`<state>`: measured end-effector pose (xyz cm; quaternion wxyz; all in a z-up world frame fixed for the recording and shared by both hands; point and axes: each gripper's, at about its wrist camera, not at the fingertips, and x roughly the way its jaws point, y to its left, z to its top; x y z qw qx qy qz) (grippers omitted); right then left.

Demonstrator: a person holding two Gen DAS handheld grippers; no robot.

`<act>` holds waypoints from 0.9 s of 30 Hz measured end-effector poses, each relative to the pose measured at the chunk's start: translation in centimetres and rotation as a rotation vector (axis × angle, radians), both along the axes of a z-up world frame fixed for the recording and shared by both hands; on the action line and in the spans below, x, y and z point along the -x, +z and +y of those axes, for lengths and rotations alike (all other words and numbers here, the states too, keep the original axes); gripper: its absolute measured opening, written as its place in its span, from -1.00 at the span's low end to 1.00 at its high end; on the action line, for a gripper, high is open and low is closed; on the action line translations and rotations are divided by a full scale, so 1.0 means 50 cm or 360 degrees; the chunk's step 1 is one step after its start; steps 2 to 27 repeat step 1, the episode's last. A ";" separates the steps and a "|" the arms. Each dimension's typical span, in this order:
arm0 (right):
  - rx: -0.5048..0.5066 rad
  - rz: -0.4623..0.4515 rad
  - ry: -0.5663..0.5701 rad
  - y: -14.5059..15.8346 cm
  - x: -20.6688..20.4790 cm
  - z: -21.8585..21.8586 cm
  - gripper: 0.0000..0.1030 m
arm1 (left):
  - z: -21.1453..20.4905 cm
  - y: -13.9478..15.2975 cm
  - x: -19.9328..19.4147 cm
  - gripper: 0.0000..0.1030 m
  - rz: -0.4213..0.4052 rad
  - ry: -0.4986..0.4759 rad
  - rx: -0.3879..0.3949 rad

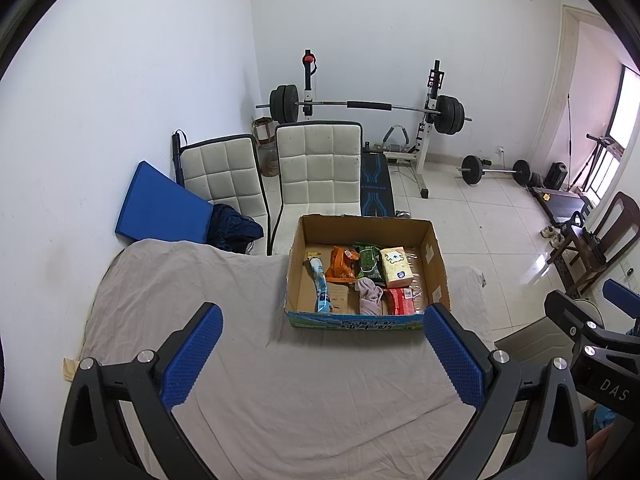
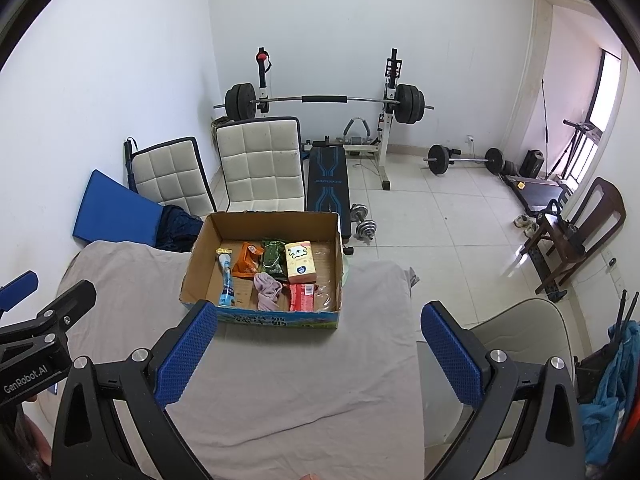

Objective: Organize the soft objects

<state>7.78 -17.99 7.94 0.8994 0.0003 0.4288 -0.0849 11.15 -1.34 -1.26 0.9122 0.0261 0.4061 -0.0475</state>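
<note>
The cardboard box [image 1: 366, 268] sits at the far edge of the desk [image 1: 248, 360], which is draped in a grey cloth, and holds a pink cloth [image 1: 370, 294], a yellow tissue pack [image 1: 396, 268], a red packet [image 1: 400, 300], green and orange snack bags and a blue tube. The left gripper [image 1: 320, 356] and right gripper [image 2: 316, 352] hover above the cloth, fingers spread wide, gripping nothing. White chairs [image 1: 316, 168] stand behind the box.

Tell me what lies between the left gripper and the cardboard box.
Only bare grey cloth lies between the open left gripper and the cardboard box, as the left wrist view shows.
</note>
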 end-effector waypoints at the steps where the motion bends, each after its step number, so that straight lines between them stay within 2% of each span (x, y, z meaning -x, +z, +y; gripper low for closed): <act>1: -0.0004 0.0001 0.0000 -0.001 0.001 -0.001 1.00 | 0.001 -0.001 0.001 1.00 0.0001 -0.0004 0.0003; 27: -0.0004 0.0001 0.0000 -0.001 0.001 -0.001 1.00 | 0.001 -0.001 0.001 1.00 0.0001 -0.0004 0.0003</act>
